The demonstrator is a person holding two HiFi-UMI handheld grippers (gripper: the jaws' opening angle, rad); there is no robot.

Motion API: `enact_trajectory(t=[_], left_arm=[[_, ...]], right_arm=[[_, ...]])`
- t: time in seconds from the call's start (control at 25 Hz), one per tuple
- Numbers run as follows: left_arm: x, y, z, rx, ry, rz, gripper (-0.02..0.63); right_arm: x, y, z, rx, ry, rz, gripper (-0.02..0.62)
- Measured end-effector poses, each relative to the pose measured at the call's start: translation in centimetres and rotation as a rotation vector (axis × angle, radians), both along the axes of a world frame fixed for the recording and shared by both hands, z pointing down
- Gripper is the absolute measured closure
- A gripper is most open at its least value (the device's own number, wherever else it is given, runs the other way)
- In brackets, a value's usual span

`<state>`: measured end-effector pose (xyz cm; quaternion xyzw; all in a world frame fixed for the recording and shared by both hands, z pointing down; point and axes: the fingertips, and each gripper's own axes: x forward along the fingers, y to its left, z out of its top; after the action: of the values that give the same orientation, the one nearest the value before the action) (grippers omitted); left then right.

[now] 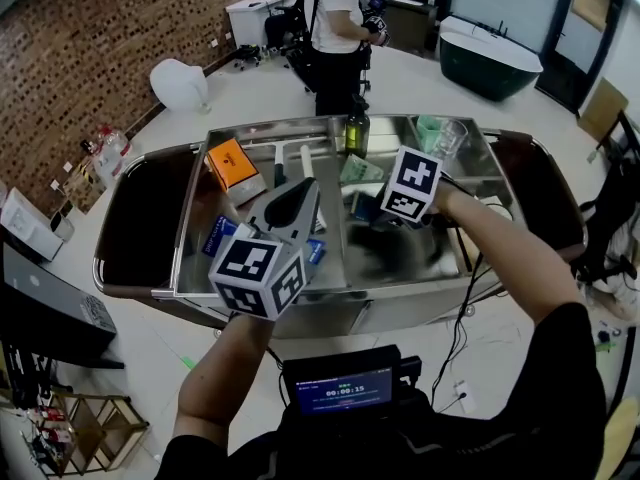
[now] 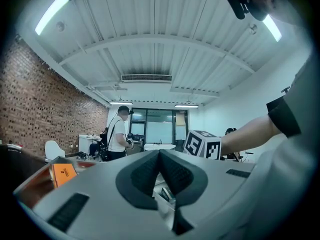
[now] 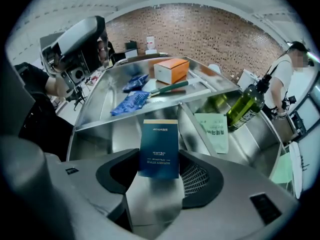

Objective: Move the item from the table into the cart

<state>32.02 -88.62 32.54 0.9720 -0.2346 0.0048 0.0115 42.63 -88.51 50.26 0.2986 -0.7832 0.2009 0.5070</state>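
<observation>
A steel cart (image 1: 330, 126) with two trough-like compartments stands below me. My right gripper (image 3: 159, 165) reaches down into the right compartment, shut on a dark blue box (image 3: 159, 148) that stands upright between its pads. In the head view its marker cube hides the jaws, and only a bit of the dark blue box (image 1: 366, 208) shows. My left gripper (image 1: 291, 204) hovers over the cart's middle divider with its jaws shut and nothing between them. In the left gripper view my left gripper (image 2: 160, 156) points level across the room.
In the cart lie an orange box (image 1: 232, 163), blue packets (image 3: 131, 102), a green-handled tool (image 3: 170, 88), an olive oil bottle (image 3: 245, 106), a green packet (image 3: 215, 131) and a glass (image 1: 450, 138). A person (image 1: 335, 28) stands behind the cart. A dark tub (image 1: 490, 58) is at the back right.
</observation>
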Motion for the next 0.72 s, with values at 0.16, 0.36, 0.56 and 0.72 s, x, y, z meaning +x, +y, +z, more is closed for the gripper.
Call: enact_trajectory(t=[0.16, 0.36, 0.56, 0.72], left_arm=[[-0.3, -0.4, 1.1, -0.011, -0.021, -0.028, 0.612], [-0.6, -2.2, 3.3, -0.032, -0.064, -0.076, 0.612], [0.1, -4.4, 6.1, -0.103, -0.106, -0.099, 0.612], [0.8, -4.8, 6.9, -0.142, -0.122, -0.102, 0.612]], right_arm=[[-0.2, 0.0, 2.3, -0.043, 0.054, -0.021, 0.349], [-0.5, 0.1, 3.6, -0.062, 0.115, -0.044, 0.348], [-0.1, -0.4, 4.0, -0.060, 0.114, -0.026, 0.348], [0.2, -0.3, 4.0, -0.064, 0.106, -0.017, 0.348]])
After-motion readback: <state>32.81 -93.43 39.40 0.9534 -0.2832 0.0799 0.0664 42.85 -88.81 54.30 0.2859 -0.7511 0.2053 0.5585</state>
